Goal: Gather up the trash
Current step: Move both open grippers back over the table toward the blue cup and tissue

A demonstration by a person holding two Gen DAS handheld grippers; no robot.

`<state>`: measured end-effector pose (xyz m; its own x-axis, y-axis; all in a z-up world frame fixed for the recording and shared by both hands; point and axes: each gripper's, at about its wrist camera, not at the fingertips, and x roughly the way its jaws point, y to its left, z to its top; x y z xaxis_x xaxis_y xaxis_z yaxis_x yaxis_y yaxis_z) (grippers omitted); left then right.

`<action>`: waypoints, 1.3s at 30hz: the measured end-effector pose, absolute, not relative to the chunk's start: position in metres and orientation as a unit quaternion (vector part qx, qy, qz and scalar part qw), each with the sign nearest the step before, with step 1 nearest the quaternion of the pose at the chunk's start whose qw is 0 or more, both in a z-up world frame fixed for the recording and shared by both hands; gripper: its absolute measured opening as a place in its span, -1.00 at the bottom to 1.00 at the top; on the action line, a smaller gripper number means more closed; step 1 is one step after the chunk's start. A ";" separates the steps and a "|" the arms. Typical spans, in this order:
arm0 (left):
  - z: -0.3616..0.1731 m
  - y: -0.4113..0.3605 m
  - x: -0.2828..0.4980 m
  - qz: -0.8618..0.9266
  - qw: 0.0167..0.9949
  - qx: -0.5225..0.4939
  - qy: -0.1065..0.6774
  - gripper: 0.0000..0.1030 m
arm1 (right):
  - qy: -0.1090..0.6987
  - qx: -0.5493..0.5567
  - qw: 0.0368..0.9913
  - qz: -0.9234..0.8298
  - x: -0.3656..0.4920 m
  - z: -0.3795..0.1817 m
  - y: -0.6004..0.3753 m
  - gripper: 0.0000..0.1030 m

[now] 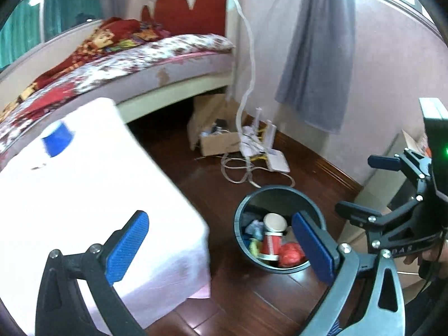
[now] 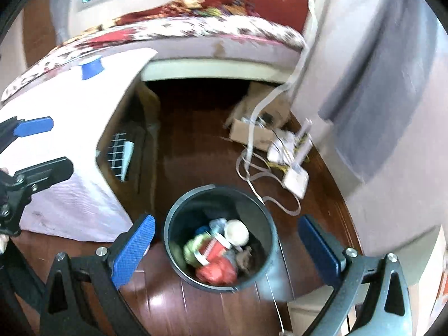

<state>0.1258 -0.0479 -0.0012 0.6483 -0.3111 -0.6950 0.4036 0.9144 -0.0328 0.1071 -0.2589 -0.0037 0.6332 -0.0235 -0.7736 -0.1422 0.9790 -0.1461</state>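
Starting with the left wrist view: left gripper (image 1: 221, 247) jaws spread wide, nothing between the pads. Its right finger covers part of the trash bin (image 1: 280, 193) rim and contents. Bin stands on the wooden floor (image 1: 196, 176), just beside the white-covered table (image 1: 84, 196). Inside: red-and-white paper cup (image 1: 273, 236), red crumpled wad (image 1: 291, 253), pale blue wad, something green; exact items are hard to tell. Blue cup (image 1: 57, 137) sits upside down on the table's far side, blurred. Right gripper (image 1: 361, 187) enters from the right edge, fingers apart, empty; its body is cut off by the frame. Beyond the bin: white router (image 1: 275, 159) with tangled cables, cardboard box (image 1: 218, 141) half under the bed (image 1: 140, 58). Grey curtain (image 1: 316, 50) hangs on the pink wall.

Right wrist view: motion-blurred. Right gripper (image 2: 226, 249) wide open, holding nothing, with the trash bin (image 2: 218, 193) between its fingers in frame, below it. Same cup and red wad inside; the rest is a smeared heap. Left gripper (image 2: 42, 145) is at the left edge, open, mostly cut off. Table cloth hides most of what is under the table; a dark item with a white wire grid (image 2: 120, 154) shows there, unidentifiable. Blue cup (image 2: 91, 68) is on the table top.
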 end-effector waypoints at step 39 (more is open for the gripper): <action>-0.005 0.237 0.213 0.031 0.939 -0.045 0.340 0.89 | 0.361 -0.090 0.909 0.190 0.227 0.014 -0.017 1.00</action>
<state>0.2129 0.2370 -0.0050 0.7675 0.0282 -0.6404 -0.0891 0.9940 -0.0630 0.2271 -0.0175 0.0137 0.6672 0.2801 -0.6903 -0.4104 0.9115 -0.0268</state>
